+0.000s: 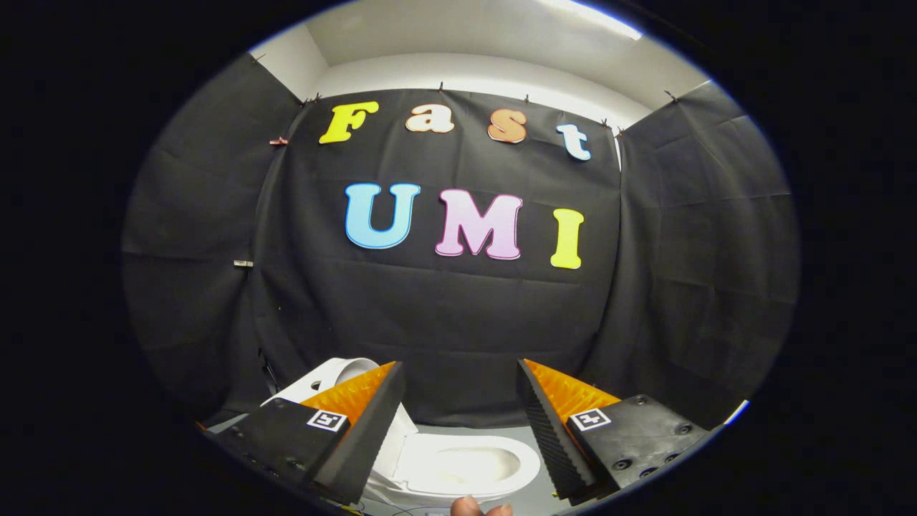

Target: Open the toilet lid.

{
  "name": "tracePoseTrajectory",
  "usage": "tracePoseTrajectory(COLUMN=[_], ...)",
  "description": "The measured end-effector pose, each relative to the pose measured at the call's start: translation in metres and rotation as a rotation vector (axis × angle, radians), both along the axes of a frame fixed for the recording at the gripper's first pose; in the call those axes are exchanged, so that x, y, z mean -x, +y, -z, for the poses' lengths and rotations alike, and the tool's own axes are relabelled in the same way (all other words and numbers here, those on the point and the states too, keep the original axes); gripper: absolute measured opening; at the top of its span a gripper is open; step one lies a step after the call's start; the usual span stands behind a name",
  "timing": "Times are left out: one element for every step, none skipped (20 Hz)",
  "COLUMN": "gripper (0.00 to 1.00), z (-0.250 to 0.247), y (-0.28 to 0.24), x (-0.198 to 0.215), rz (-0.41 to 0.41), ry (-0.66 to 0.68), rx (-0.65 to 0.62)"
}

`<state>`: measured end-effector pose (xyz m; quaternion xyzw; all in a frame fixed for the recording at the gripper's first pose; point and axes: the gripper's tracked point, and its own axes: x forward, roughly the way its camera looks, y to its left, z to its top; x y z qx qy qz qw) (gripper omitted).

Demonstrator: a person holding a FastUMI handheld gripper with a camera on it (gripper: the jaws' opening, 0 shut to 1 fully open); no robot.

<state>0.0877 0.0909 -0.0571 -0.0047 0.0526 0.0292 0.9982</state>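
While the gripper (458,401) hangs wide open, gripping nothing, the toilet lid (331,376) stands raised.
The toilet bowl (458,466) sits low in the frame, between the spread fingers.

black cloth walls (458,308) enclose the booth, a white ceiling (494,43) with a light strip (594,18) above.

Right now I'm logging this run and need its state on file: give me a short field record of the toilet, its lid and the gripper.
toilet: white toilet below and beyond the fingers, against the black cloth wall
lid: lid raised, behind the left finger
bowl: uncovered, showing between the fingers
gripper: gripper open, fingers wide apart, holding nothing
contact: fingers apart from the toilet
other: fingertips of a hand at the near edge
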Motion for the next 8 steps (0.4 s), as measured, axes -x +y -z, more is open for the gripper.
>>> tracePoseTrajectory(gripper=[0.97, 0.97, 0.97, 0.97, 0.97, 0.97, 0.97, 0.97], z=[-0.005, -0.010, -0.018, -0.022, -0.027, -0.031, -0.036, -0.039], y=[-0.005, -0.007, -0.007, -0.009, -0.012, -0.015, -0.019, -0.021], x=[0.005, 0.009, 0.013, 0.018, 0.022, 0.026, 0.031, 0.034], rz=[-0.002, -0.007, -0.014, -0.019, -0.022, -0.024, -0.022, -0.021], ry=[-0.010, -0.015, -0.016, -0.020, -0.026, -0.036, -0.045, -0.049], rx=[0.001, 0.002, 0.000, -0.004, -0.012, -0.020, -0.028, -0.035])
